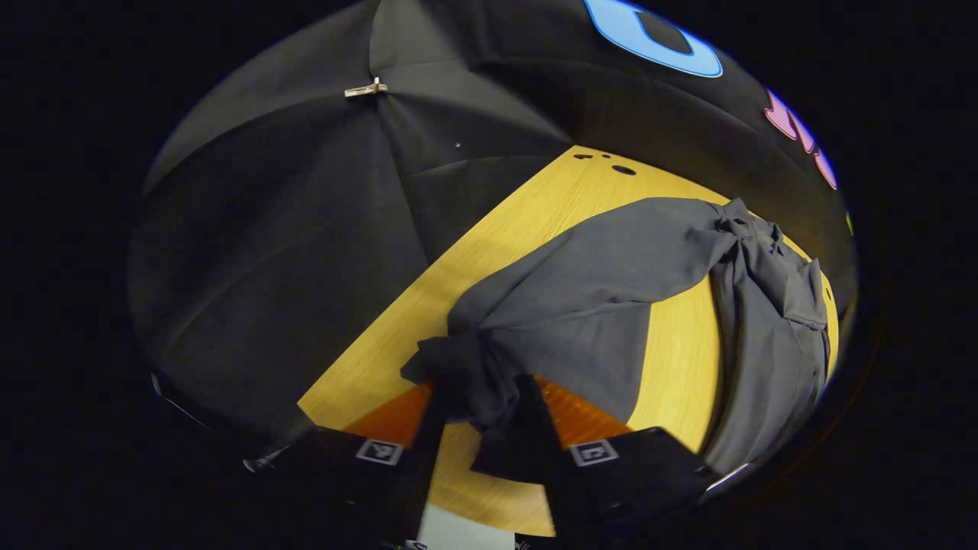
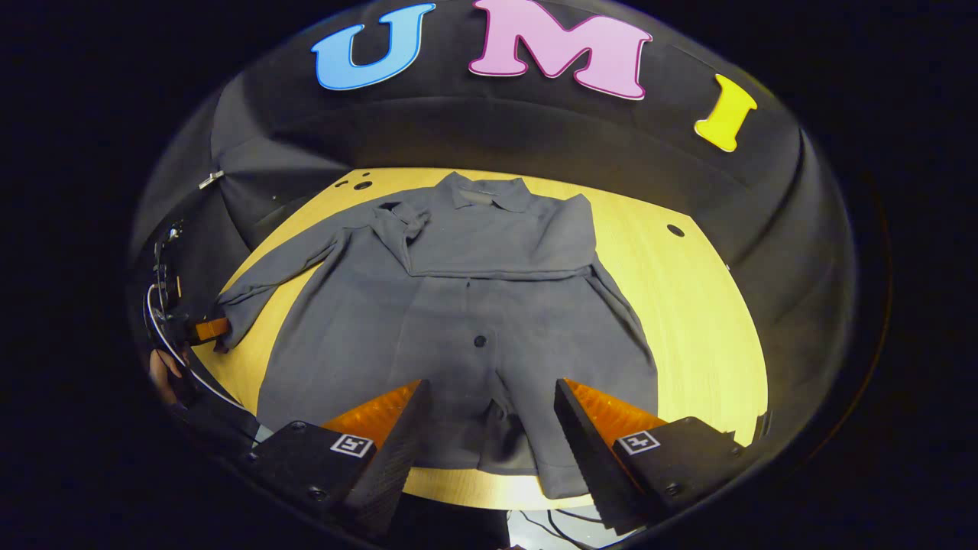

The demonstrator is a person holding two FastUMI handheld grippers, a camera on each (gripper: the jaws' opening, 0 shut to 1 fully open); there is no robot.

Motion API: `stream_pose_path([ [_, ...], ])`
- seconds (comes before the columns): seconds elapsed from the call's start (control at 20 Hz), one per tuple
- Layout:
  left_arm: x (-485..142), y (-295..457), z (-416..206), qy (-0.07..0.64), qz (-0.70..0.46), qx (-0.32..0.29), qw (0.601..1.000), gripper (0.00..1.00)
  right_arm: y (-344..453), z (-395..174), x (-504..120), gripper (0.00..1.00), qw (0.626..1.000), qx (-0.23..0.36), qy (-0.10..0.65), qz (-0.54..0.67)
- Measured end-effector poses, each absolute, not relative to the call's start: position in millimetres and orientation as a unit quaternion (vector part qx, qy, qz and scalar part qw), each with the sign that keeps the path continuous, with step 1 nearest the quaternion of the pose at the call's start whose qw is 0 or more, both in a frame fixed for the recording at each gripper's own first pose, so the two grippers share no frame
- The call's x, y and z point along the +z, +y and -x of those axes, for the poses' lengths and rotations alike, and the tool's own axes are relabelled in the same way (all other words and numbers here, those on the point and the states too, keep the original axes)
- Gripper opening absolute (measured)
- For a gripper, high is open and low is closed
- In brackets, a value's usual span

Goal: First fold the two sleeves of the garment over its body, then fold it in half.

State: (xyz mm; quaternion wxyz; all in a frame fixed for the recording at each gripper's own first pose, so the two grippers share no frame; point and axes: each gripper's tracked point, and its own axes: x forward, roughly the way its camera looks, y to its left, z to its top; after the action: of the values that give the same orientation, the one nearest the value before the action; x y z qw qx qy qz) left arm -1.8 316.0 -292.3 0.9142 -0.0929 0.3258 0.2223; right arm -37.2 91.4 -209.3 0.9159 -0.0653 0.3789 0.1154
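Now the left gripper [image 1: 483,412] is pinching the sleeve [image 1: 458,367] cuff, while the right gripper [image 2: 489,428] is hovering spread over the coat [image 2: 458,305].

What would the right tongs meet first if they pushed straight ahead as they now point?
Most likely the grey garment: the open right tongs hang over its lower hem, aimed along the button front toward the collar. The cloth lies flat on the wooden table, so contact depends on how steeply they tilt down; depth is unclear.
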Motion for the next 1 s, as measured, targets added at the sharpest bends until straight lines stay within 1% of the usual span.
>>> stream_pose_path([
  [0.15, -291, 309, -9, 0.323, 0.066, 0.201, 0.922, 0.21, 96, 41, -204, 1.00, 0.916, 0.123, 0.378, 0.045],
  [0.2, -289, 309, -13, 0.318, 0.058, 0.199, 0.925, 0.13, 96, 40, -201, 1.00, 0.917, 0.128, 0.374, 0.047],
  [0.3, -287, 308, -14, 0.317, 0.045, 0.199, 0.926, 0.06, 94, 39, -195, 0.99, 0.918, 0.143, 0.365, 0.052],
  [0.45, -271, 310, -13, 0.304, 0.083, 0.217, 0.924, 0.06, 83, 36, -188, 0.99, 0.920, 0.157, 0.352, 0.065],
  [0.55, -248, 310, -14, 0.285, 0.121, 0.234, 0.922, 0.05, 69, 28, -185, 0.98, 0.928, 0.146, 0.338, 0.053],
  [0.65, -219, 310, -25, 0.259, 0.135, 0.249, 0.923, 0.06, 56, 20, -189, 0.98, 0.930, 0.133, 0.340, 0.034],
  [0.7, -207, 306, -30, 0.251, 0.135, 0.251, 0.925, 0.02, 51, 17, -193, 0.98, 0.930, 0.133, 0.343, 0.024],
  [0.75, -193, 302, -34, 0.242, 0.129, 0.251, 0.928, 0.06, 48, 14, -194, 0.99, 0.928, 0.135, 0.346, 0.019],
  [0.85, -166, 286, -50, 0.232, 0.108, 0.239, 0.937, 0.05, 32, 0, -195, 0.99, 0.931, 0.134, 0.340, 0.018],
  [1.0, -133, 249, -81, 0.221, 0.040, 0.211, 0.951, 0.06, 6, -21, -187, 0.98, 0.943, 0.123, 0.308, 0.012],
])
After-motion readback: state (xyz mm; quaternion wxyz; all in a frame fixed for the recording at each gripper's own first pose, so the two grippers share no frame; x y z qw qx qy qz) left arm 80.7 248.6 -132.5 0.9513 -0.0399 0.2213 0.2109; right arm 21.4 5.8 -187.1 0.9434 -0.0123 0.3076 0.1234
